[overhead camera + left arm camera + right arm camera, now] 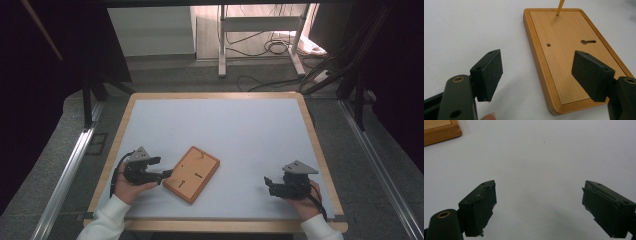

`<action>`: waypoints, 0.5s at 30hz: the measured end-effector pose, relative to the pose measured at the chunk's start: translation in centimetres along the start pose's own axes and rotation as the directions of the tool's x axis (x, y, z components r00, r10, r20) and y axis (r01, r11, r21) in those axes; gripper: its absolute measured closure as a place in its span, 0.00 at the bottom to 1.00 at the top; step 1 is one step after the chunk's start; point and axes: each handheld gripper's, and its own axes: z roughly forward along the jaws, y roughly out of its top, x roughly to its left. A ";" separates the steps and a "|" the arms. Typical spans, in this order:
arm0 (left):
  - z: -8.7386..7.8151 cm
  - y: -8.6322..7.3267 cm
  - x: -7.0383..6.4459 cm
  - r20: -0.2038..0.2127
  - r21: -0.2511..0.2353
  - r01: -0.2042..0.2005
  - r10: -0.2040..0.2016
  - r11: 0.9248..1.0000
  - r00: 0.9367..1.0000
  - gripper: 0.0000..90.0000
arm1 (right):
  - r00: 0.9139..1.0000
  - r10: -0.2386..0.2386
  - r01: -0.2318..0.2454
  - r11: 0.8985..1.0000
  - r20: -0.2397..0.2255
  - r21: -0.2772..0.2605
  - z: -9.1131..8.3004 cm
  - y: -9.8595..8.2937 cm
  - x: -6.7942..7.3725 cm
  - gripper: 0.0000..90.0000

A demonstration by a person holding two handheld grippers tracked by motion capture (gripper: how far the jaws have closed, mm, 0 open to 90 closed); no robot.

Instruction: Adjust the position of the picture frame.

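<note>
Pale grey matting covers the bench (215, 107), which has a light wooden rim and stands on a grey floor with metal rails at either side; cables lie on the floor beyond its far edge, by the legs of a white frame.

From the near edge two white-sleeved forearms come in. On the left, the hand (131, 189) cups the left tool (161, 167) from below, with the grey plate on top, and points it to the right at the board (192, 173). That tool's jaws are spread wide: in the left gripper view one jaw hangs over the matting and the other over the board's near corner, and whether that jaw touches the wood I cannot tell. A fingertip shows at the bottom of that view.

Lying flat and turned at an angle, the board is left of the bench's middle, near the front. It has a thin peg (560, 7) upright at its far end, a small round hole and a keyhole slot.

Well apart from the board, the right tool (269, 182) sits low at the near right, pointing left, jaws spread over bare matting.

No writing can be read anywhere
</note>
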 end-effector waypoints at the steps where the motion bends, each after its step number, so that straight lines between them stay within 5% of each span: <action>1: 0.0 0.0 0.0 -0.001 0.001 0.000 0.000 1.000 1.000 0.28 | 1.000 -0.003 0.003 1.000 -0.002 -0.001 0.0 0.0 0.0 0.13; 15: -0.5 -0.1 -0.2 0.003 -0.013 -0.008 0.008 1.000 1.000 0.28 | 1.000 -0.026 0.026 1.000 0.006 -0.005 0.1 0.2 0.3 0.13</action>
